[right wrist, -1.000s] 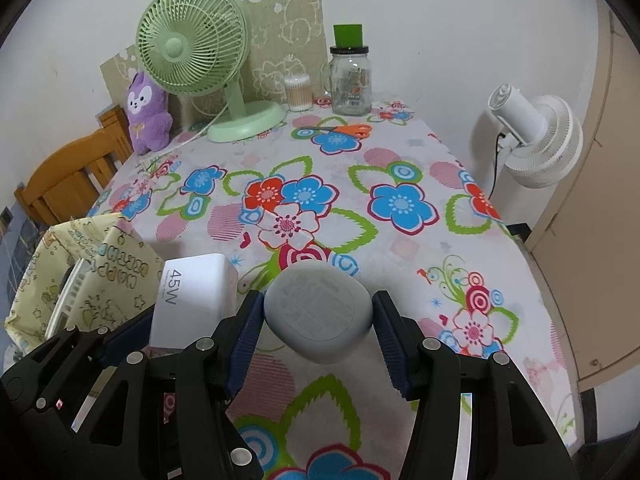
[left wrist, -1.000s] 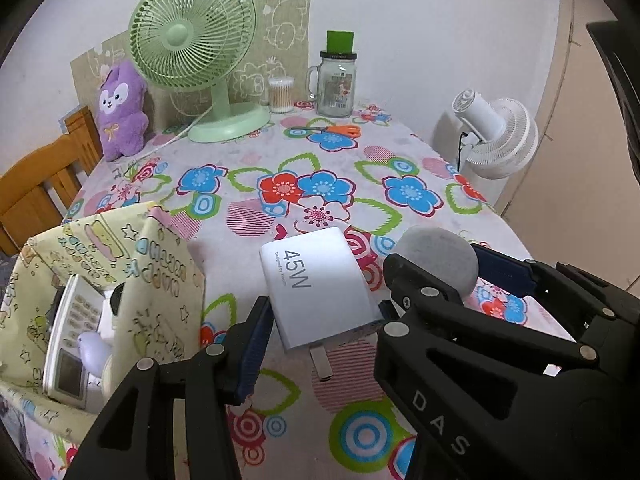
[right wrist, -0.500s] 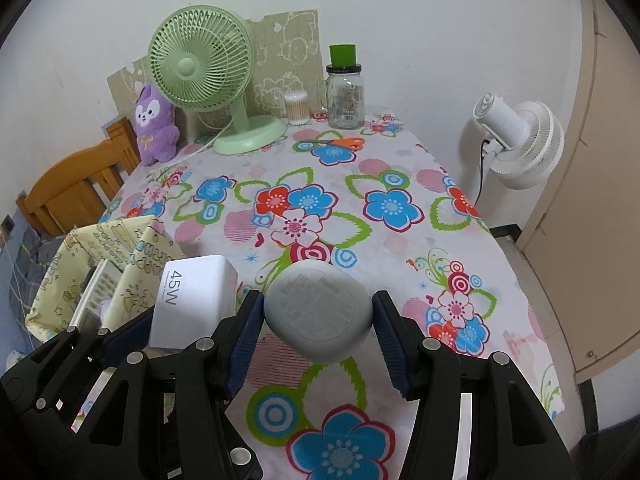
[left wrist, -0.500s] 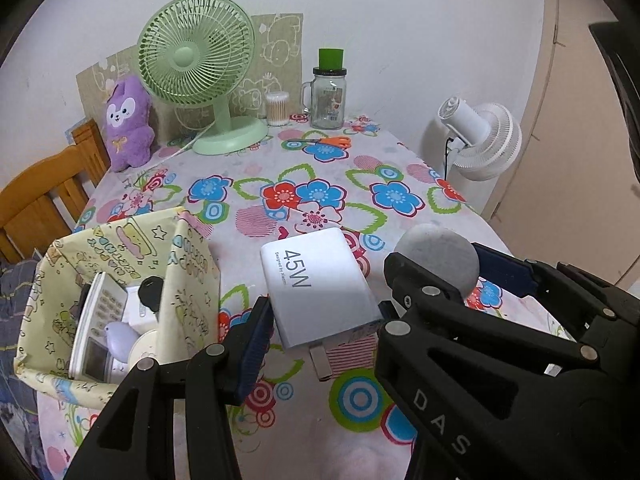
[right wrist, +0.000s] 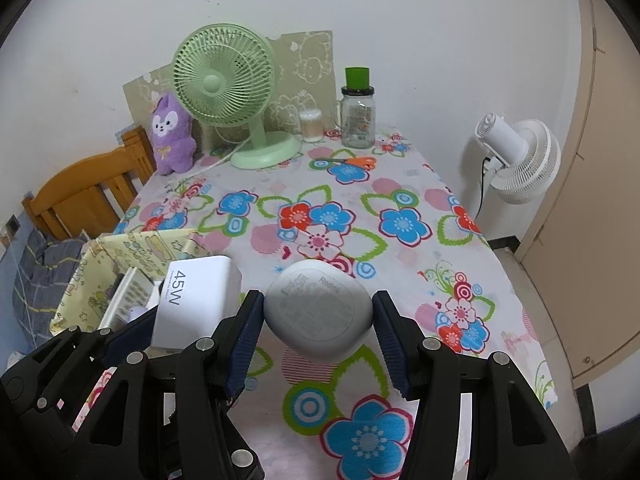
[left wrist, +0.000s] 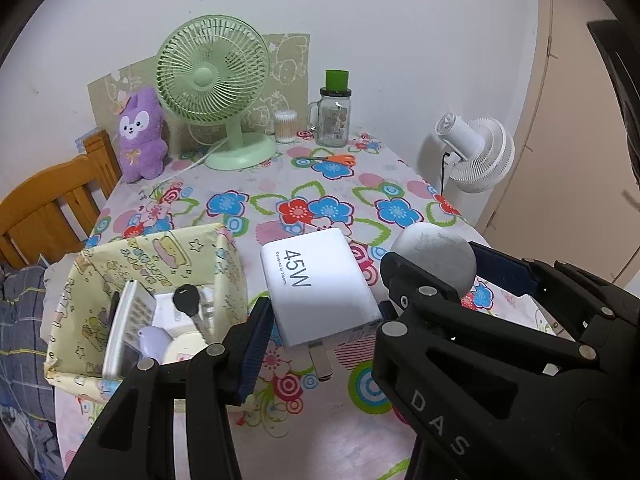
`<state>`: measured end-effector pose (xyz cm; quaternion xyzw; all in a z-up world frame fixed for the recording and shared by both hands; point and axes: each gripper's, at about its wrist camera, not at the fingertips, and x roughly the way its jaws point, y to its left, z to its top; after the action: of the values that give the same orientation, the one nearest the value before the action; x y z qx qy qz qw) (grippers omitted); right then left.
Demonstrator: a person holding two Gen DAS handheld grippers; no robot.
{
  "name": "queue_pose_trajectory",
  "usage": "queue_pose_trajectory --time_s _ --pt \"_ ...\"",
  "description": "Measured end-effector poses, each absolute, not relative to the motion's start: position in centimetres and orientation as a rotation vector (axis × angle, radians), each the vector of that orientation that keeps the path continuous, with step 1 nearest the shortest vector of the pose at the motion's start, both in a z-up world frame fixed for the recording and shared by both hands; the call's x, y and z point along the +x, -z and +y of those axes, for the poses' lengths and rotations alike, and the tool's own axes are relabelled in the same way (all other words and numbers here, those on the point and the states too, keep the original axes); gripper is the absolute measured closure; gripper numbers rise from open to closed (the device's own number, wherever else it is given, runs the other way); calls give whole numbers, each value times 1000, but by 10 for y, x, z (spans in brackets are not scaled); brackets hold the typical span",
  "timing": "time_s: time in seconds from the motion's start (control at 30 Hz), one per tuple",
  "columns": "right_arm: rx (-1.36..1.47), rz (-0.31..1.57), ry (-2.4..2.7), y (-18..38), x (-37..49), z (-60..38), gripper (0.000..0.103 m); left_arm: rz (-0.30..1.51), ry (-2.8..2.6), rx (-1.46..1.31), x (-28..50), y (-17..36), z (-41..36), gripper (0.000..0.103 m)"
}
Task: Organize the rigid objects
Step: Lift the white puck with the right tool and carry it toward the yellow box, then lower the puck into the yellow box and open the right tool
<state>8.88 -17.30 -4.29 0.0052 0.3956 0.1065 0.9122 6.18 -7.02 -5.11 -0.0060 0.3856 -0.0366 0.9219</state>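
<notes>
Left hand-held gripper (left wrist: 320, 320) clamped on a white 45W charger (left wrist: 320, 284), prongs pointing down toward the camera, held above the floral tabletop (left wrist: 320, 188) just right of a yellow patterned storage box (left wrist: 160, 256). Box holds a calculator (left wrist: 124, 328), a black key (left wrist: 186, 300) and small pale items. Right hand-held gripper (right wrist: 318, 320) clamped on a grey rounded Redmi case (right wrist: 318, 312), close beside the charger on its right, also off the tabletop. Green desk fan (left wrist: 214, 80) and purple plush (left wrist: 140, 132) at far edge.
</notes>
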Motion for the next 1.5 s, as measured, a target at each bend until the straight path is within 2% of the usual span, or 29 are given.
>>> queue_pose_trajectory --time_s 0.7,1.5 --pt "-13 801 -275 30 95 -113 45 778 38 -25 63 42 -15 49" --pt "-104 868 -322 60 120 -41 45 875 21 -88 84 75 52 53"
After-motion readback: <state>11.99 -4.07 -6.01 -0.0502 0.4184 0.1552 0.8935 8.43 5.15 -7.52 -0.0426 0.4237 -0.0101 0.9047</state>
